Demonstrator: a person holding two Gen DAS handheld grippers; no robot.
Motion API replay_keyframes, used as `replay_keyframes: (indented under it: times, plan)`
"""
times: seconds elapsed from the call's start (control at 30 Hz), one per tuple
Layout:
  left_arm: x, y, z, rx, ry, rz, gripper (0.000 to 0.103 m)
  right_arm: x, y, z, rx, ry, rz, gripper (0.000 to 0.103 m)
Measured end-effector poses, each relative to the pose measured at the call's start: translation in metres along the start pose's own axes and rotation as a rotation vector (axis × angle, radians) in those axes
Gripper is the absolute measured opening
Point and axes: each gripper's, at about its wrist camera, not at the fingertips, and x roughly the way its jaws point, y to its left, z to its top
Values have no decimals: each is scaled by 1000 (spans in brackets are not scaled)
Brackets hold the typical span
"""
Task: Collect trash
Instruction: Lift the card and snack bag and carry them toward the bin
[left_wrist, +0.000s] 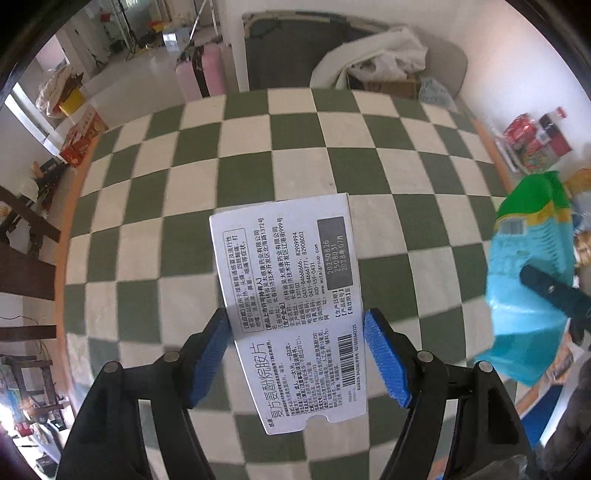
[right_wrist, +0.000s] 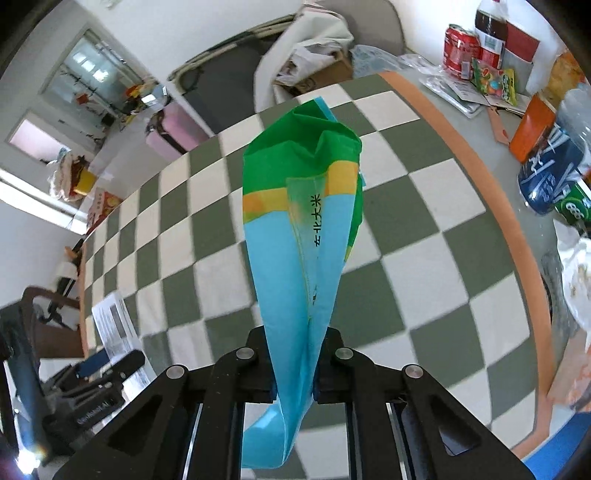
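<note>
A flat white medicine box (left_wrist: 291, 295) with black Chinese print sits between the blue pads (left_wrist: 384, 354) of my left gripper (left_wrist: 295, 354), above the green-and-white checkered table (left_wrist: 295, 147). The left pad touches its edge; a small gap shows at the right pad. My right gripper (right_wrist: 293, 384) is shut on a blue, green and yellow plastic bag (right_wrist: 299, 229), which hangs above the table. That bag (left_wrist: 532, 273) also shows at the right of the left wrist view, and the white box (right_wrist: 118, 328) at the lower left of the right wrist view.
Cola cans (right_wrist: 460, 50), a cola bottle (right_wrist: 489, 26), a snack packet (right_wrist: 493, 81), an orange box (right_wrist: 532, 125) and a blue bottle (right_wrist: 554, 173) crowd the table's right side. A red carton (left_wrist: 83, 138) sits at the far left edge. A chair with cloth (left_wrist: 388, 62) stands behind.
</note>
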Motion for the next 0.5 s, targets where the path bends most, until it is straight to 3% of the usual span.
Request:
replay_keyframes:
  times: [0.1,0.27,0.5]
  plan:
    - [-10,-7,-20,1,-43,-17,71,-23,19,-39,-27,-24,19,11]
    - [-44,19,-94,27,-103,-47,71,-71,46,-130,-48,-77,55,11]
    - [-65,60,-219,41,-46,-111,71,-123,69,-292,-28,-77,59,11]
